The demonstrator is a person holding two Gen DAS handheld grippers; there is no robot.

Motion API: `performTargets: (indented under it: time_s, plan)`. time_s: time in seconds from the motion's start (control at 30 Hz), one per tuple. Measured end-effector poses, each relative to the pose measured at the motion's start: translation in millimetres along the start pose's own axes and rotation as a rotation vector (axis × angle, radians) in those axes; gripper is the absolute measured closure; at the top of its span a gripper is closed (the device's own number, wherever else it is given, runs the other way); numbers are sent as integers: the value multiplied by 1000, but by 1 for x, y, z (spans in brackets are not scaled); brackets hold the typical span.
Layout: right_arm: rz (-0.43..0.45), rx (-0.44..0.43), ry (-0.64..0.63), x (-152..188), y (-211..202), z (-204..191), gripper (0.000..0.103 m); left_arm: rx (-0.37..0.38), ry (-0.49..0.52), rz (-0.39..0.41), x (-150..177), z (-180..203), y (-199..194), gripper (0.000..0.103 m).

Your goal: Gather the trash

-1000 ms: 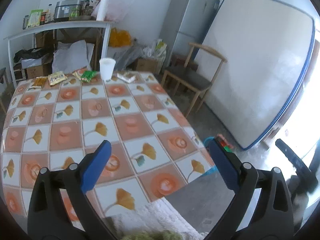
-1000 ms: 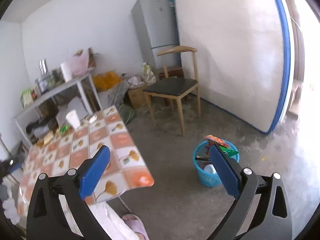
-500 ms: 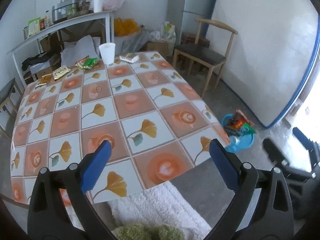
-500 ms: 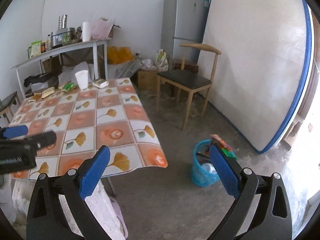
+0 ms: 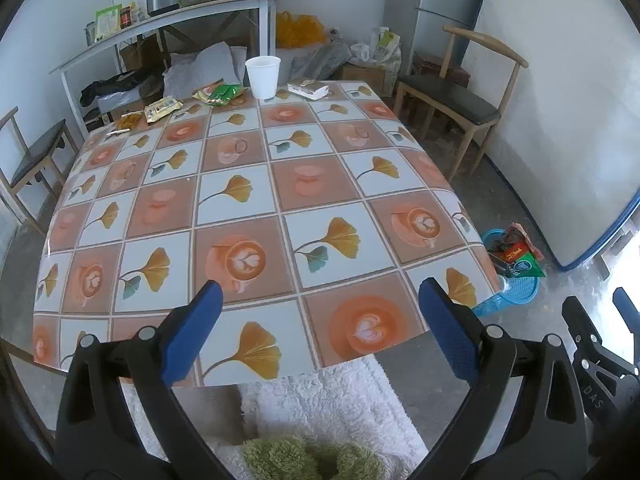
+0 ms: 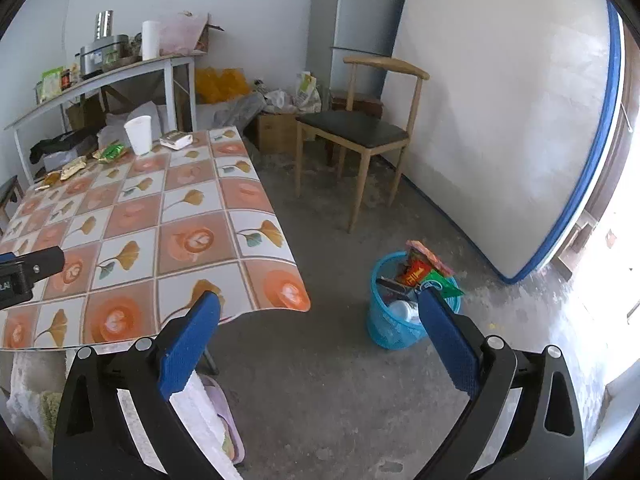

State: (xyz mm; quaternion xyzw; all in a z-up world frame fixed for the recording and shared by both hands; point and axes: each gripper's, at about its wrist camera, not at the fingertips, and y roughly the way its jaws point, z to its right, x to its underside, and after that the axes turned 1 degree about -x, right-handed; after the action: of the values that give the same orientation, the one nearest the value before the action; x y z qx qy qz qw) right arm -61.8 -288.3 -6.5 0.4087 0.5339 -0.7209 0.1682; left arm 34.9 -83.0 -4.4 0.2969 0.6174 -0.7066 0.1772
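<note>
The left gripper hovered over the table's near edge, its blue pads spread apart and empty. The right gripper hung over the floor beside the table, also spread and empty. A white cup and several wrappers lay along the far edge. A blue basket of trash stood on the floor off the near right corner.

Right tongs spread wide, empty, above floor between table corner and blue bin full of wrappers.
</note>
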Motion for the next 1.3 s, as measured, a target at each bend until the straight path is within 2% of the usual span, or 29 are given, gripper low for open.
performTargets:
  time_s: [0.2, 1.3]
  plan:
    - [-20, 4, 14, 2, 2, 5, 6, 8, 29, -9, 4, 6, -4, 9]
    - [-23, 0, 9, 3, 1, 9, 7, -14, 30, 10, 5, 6, -16, 9]
